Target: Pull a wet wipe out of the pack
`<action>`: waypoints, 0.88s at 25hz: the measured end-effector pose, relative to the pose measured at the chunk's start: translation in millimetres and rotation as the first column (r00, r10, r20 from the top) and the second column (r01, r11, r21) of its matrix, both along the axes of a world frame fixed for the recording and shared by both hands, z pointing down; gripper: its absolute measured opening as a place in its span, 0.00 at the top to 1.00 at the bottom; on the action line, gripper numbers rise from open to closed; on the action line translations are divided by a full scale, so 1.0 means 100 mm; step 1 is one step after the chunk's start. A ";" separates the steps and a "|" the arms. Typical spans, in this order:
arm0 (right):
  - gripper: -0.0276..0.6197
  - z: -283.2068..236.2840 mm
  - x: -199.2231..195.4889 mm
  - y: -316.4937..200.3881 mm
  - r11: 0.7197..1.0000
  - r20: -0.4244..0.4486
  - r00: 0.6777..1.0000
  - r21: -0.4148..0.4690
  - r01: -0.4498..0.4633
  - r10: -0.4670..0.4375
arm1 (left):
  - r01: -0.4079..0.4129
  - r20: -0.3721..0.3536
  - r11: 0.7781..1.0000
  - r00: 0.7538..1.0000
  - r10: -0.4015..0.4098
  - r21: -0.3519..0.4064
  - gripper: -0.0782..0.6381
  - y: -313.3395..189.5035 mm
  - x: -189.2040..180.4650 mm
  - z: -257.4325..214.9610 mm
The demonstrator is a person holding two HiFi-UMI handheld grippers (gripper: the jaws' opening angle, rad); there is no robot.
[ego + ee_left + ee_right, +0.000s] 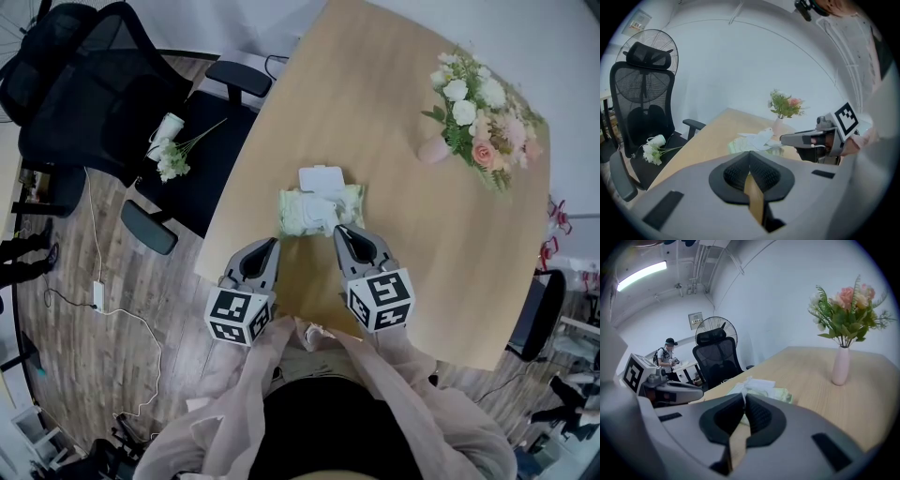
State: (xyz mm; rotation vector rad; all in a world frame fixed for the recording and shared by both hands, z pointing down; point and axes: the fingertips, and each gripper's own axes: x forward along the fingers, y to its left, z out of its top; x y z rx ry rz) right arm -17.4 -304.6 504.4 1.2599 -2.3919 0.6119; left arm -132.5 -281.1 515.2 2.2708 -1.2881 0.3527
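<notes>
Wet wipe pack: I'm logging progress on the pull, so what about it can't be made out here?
Print on the wet wipe pack: too small in the head view, blurred in both gripper views.
Its near right corner: covered by the right hand-held gripper in the head view, by that gripper's own body in the right gripper view.
How much of the wet wipe is inside: hidden by the pack itself.
</notes>
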 end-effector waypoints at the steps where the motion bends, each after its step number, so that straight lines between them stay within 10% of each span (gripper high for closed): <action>1: 0.94 -0.01 0.01 0.01 1.000 0.001 1.000 0.000 -0.001 0.001 | 0.001 -0.001 1.000 1.000 -0.001 0.000 0.87 0.01 0.00 -0.01; 22: 0.94 -0.05 0.12 0.22 1.000 -0.001 1.000 0.012 -0.028 0.028 | 0.003 0.007 1.000 1.000 -0.003 0.020 0.87 0.24 0.04 -0.07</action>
